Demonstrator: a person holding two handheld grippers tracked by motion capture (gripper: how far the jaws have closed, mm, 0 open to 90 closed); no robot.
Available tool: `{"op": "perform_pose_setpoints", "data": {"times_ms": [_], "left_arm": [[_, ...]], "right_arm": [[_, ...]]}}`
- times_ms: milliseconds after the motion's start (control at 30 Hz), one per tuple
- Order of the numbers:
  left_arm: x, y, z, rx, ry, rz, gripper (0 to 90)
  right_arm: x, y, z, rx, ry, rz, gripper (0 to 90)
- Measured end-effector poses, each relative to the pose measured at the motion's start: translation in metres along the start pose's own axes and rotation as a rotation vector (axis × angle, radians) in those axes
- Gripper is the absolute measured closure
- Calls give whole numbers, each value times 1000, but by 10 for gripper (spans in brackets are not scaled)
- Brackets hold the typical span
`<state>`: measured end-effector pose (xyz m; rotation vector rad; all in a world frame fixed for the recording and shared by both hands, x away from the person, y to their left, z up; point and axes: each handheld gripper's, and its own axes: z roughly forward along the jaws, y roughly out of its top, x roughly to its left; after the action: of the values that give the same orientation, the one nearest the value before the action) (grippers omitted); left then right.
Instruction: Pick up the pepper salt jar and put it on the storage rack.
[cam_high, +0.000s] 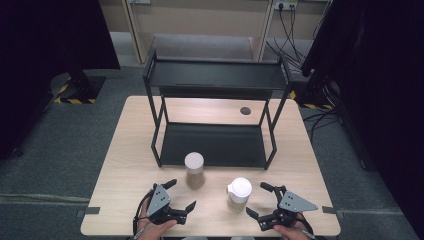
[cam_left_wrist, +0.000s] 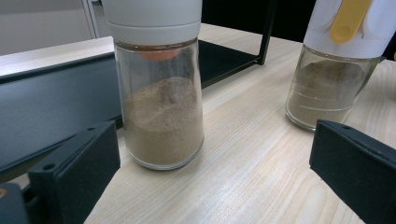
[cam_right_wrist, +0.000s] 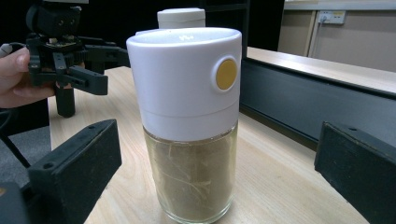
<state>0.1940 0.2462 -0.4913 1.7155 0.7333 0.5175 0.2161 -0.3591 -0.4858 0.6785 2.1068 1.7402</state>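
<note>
Fingers spread wide on both: left gripper (cam_high: 181, 195) and right gripper (cam_high: 260, 199) released, gripping nothing, resting at the near table (cam_high: 130, 165) edge. Aimed at two seasoning jars: left jar (cam_high: 194, 170) just in front of the black rack (cam_high: 215, 80), right jar (cam_high: 239, 194) closer in, near the right gripper. Both upright, apart. Clear tapered glass bodies, fine tan powder inside, smooth white plastic caps; round yellow button on the right one. Pale woodgrain tabletop, matte metal rack.
</note>
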Motion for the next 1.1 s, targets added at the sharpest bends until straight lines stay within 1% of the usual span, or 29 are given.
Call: {"op": "perform_pose_setpoints", "data": {"times_ms": [667,1000,1100], "left_arm": [[-1,0,1,1,2,2,13],[-1,0,1,-4,15,-9,14],[0,0,1,-9,20,-18,14]], "right_arm": [[0,0,0,-4,4,3,10],[0,0,1,-6,5,5,10],[0,0,1,-6,6,7,10]]}}
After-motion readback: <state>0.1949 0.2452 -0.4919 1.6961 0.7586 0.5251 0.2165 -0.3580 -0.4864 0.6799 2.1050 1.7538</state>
